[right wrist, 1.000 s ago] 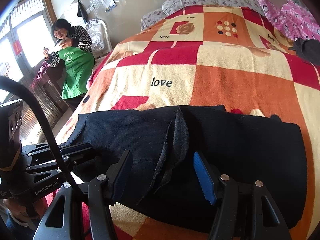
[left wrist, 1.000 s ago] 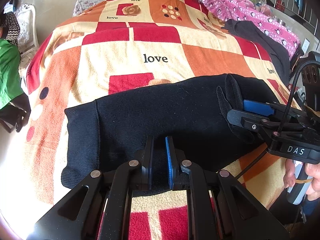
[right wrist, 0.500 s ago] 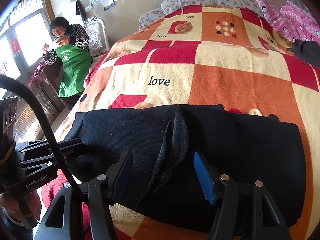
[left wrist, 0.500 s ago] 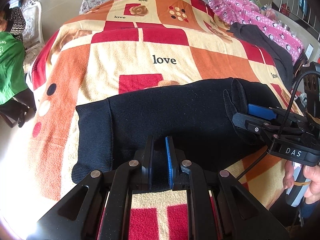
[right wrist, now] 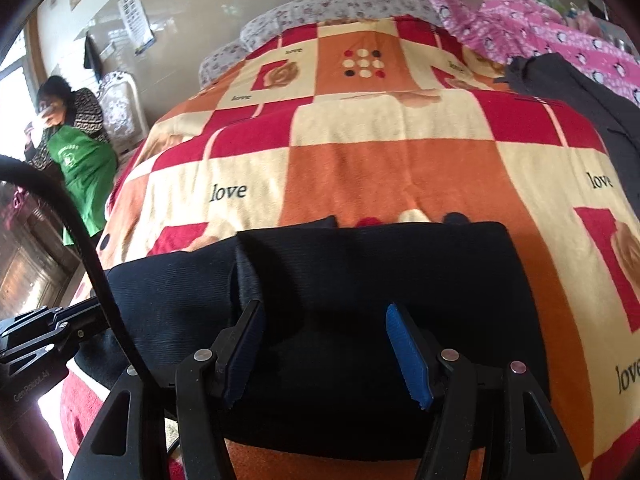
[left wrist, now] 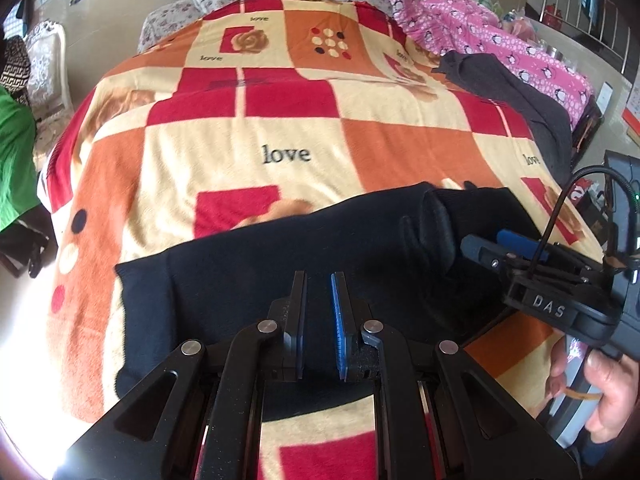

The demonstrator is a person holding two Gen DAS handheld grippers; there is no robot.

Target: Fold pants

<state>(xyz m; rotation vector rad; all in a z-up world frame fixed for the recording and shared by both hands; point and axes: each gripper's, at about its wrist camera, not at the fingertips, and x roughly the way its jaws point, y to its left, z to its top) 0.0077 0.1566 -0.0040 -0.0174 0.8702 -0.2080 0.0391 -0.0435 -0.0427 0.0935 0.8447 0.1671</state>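
Folded black pants [left wrist: 280, 280] lie across near edge of checked "love" blanket [left wrist: 248, 128] on bed. Left gripper [left wrist: 318, 320], jaws nearly shut w/ dark cloth between them, at pants' near hem. Right gripper [right wrist: 324, 352], jaws wide apart, nothing gripped, over pants beside raised fold [right wrist: 246, 280]. Grey garment [right wrist: 580, 92] well apart, at blanket's far-right edge.

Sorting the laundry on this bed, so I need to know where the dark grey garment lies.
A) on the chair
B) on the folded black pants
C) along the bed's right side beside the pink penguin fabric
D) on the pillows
C: the dark grey garment lies along the right side, next to the pink penguin fabric, apart from the black pants.
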